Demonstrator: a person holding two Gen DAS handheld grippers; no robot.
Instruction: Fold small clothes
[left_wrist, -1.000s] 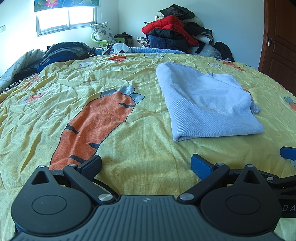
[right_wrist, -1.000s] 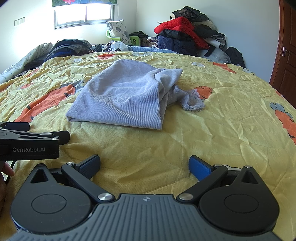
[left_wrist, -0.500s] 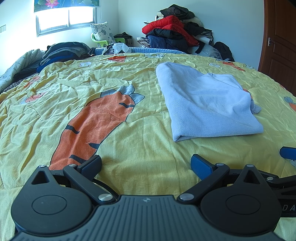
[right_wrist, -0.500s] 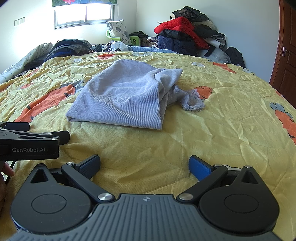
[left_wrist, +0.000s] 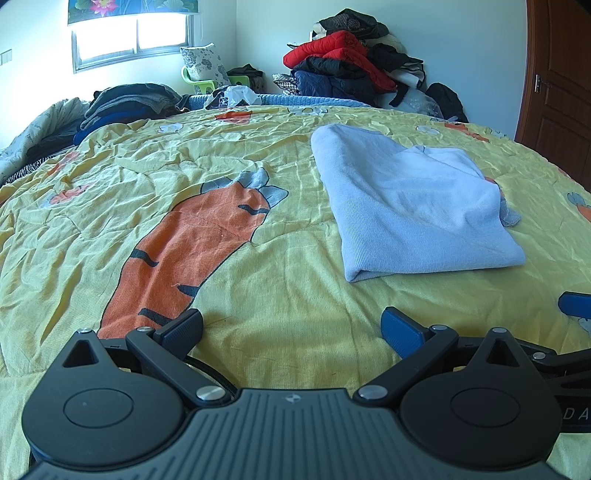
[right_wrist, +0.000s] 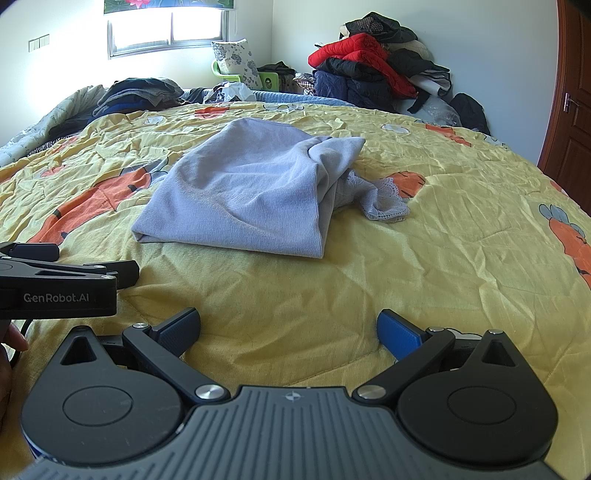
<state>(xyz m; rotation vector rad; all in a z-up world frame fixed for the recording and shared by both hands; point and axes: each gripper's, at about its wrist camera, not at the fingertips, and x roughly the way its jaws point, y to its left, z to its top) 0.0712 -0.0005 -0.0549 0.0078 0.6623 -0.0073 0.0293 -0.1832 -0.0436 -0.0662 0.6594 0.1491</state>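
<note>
A light blue knit garment (left_wrist: 410, 206) lies folded into a rough rectangle on the yellow carrot-print bedspread (left_wrist: 221, 288). In the right wrist view the garment (right_wrist: 251, 192) shows a crumpled lace-trimmed part (right_wrist: 386, 205) sticking out at its right side. My left gripper (left_wrist: 291, 325) is open and empty, low over the bedspread, short of the garment and to its left. My right gripper (right_wrist: 288, 326) is open and empty, also short of the garment's near edge. The left gripper's side (right_wrist: 59, 284) shows at the left of the right wrist view.
A heap of red and dark jackets (left_wrist: 351, 70) stands at the far wall. Folded dark clothes (left_wrist: 129, 107) lie at the bed's far left. A green chair with a pillow (left_wrist: 203, 70) is under the window. A brown door (left_wrist: 557, 92) is at the right.
</note>
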